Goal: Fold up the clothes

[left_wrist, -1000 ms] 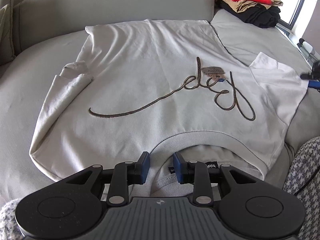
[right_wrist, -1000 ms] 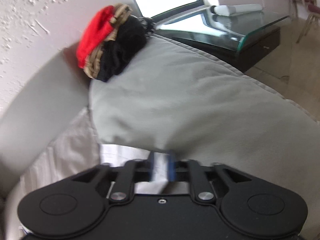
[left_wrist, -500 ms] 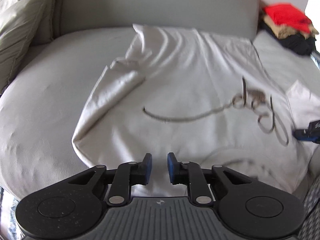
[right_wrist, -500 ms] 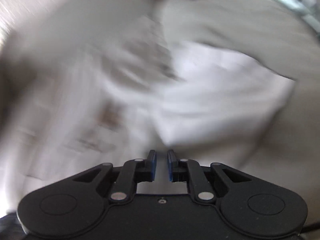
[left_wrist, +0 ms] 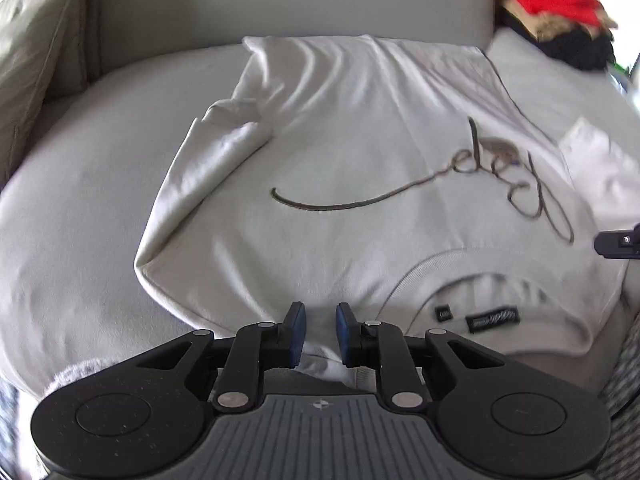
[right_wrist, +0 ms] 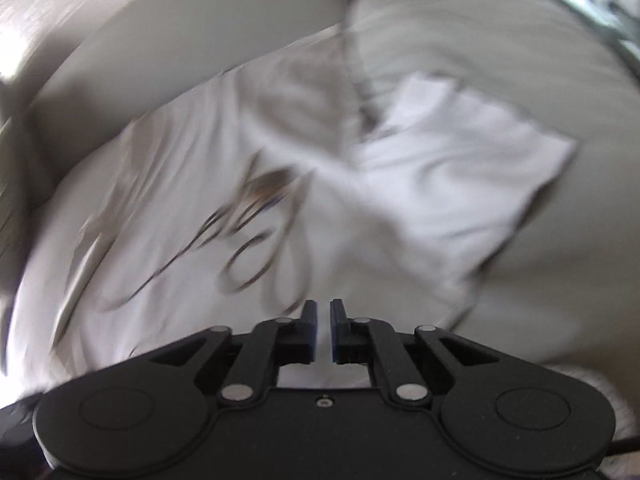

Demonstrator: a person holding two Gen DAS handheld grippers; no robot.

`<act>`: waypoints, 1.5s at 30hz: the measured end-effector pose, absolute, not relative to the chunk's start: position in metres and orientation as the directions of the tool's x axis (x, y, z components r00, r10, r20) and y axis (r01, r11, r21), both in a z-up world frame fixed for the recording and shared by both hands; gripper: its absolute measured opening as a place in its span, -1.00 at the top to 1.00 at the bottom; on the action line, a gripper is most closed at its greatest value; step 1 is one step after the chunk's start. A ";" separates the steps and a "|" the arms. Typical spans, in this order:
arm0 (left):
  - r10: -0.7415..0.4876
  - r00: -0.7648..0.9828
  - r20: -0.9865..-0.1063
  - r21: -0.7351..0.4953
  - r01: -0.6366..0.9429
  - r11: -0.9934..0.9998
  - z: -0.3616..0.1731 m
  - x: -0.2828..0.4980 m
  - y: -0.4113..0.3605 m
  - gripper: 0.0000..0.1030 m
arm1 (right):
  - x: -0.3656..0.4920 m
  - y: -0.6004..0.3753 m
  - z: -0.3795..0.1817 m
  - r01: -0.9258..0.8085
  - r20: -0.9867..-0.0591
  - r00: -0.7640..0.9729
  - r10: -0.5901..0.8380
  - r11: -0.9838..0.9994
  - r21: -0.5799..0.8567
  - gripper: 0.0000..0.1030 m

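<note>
1. Left wrist view: the pale cream cotton sweatshirt with dark looping script across the chest (left_wrist: 340, 168) is lying spread face-up on the grey upholstered sofa seat (left_wrist: 80, 208), collar towards the camera, hem towards the backrest.
2. The left claw (left_wrist: 320, 330) is sitting at the near shoulder edge, just left of the ribbed neckline (left_wrist: 496, 280). Jaws are standing slightly apart; fabric is showing behind the gap, but no pinch is visible, so I'm reading it as not gripping.
3. The far-left sleeve (left_wrist: 216, 152) is already lying turned in over the body, bunched at the cuff.
4. A stack of folded red, tan and black clothes (left_wrist: 560, 16) is sitting on the sofa's far right corner.
5. Right wrist view, blurred: the right claw (right_wrist: 324, 330) is hovering over the sweatshirt (right_wrist: 180, 208) near the script, jaws opening, a narrow gap, nothing between them. The right sleeve (right_wrist: 460, 168) is lying flat, splayed out over the cushion.
6. Handling judgement: light, limp, thick knit; it's going to sag and drag, not slip. Best holds: shoulder seam plus sleeve cuff, or both shoulder corners; pinch both layers.
</note>
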State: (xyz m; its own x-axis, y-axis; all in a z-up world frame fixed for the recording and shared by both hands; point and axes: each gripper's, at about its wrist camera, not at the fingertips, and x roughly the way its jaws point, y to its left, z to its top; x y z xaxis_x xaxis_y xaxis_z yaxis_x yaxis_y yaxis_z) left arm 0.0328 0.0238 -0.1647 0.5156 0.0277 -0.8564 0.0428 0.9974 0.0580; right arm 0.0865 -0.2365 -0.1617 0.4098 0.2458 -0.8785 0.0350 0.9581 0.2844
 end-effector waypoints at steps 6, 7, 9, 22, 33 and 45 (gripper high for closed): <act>-0.069 0.519 -0.852 -0.023 0.094 0.995 -0.139 0.012 0.052 0.70 | 0.062 -0.222 -0.148 -0.040 -0.886 0.355 0.297 0.952 0.304 0.72; -0.071 0.550 -0.832 -0.032 0.081 0.996 -0.133 0.010 0.061 0.70 | 0.061 -0.222 -0.142 -0.041 -0.875 0.367 0.317 0.945 0.325 0.65; -0.045 0.617 -0.786 -0.030 0.035 0.999 -0.120 0.012 0.080 0.70 | 0.063 -0.218 -0.131 -0.049 -0.825 0.413 0.387 0.913 0.404 0.28; -0.120 0.647 -0.753 -0.312 -0.191 0.931 -0.137 0.110 0.191 0.42 | 0.108 -0.162 -0.184 0.083 -0.752 0.374 0.542 0.788 0.609 0.15; -0.221 0.594 -0.774 -0.355 -0.118 0.927 -0.158 0.172 0.200 0.71 | 0.112 -0.172 -0.187 0.115 -0.738 0.358 0.571 0.758 0.642 0.15; -0.161 0.623 -0.766 -0.311 -0.139 0.940 -0.159 0.170 0.194 1.00 | 0.110 -0.166 -0.184 0.094 -0.754 0.357 0.551 0.782 0.616 0.14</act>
